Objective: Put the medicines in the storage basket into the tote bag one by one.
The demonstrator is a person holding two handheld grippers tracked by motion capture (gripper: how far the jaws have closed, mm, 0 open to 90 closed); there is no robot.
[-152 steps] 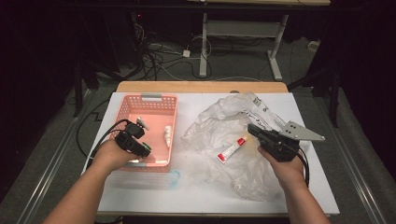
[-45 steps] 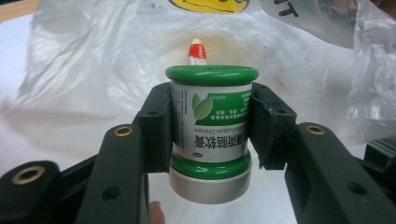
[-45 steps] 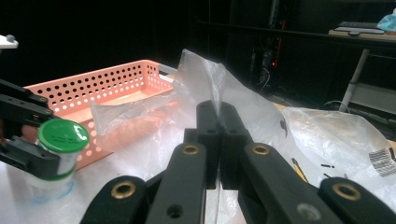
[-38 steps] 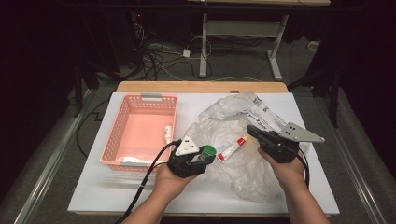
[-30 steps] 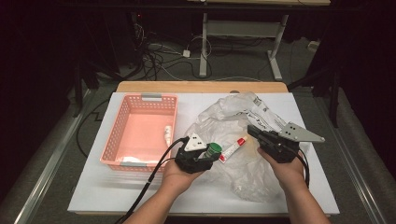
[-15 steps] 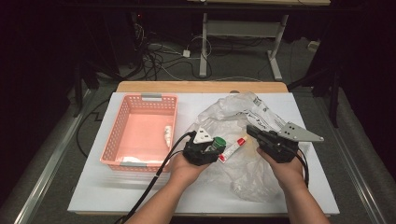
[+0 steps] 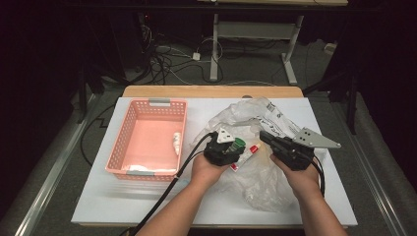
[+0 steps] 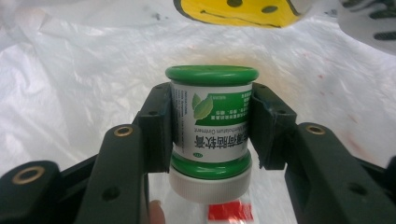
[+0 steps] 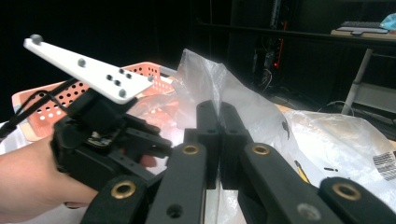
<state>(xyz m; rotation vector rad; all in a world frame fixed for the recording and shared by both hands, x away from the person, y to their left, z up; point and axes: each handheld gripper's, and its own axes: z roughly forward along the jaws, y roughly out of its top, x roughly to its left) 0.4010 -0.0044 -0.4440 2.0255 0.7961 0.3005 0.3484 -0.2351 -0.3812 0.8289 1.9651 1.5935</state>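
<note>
Green-capped jar | gripped by left tool, half closed, centre frame | carried right from basket to bag mouth | bag edge pinched by shut right tool | bagging judged next

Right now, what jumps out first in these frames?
The green-capped jar, clamped upside down in the left tool at the mouth of the crumpled clear plastic bag mid-table. Then the right tool, shut on a pinched fold of that bag. At the table's left stands a pink basket with a small white tube inside.
</note>
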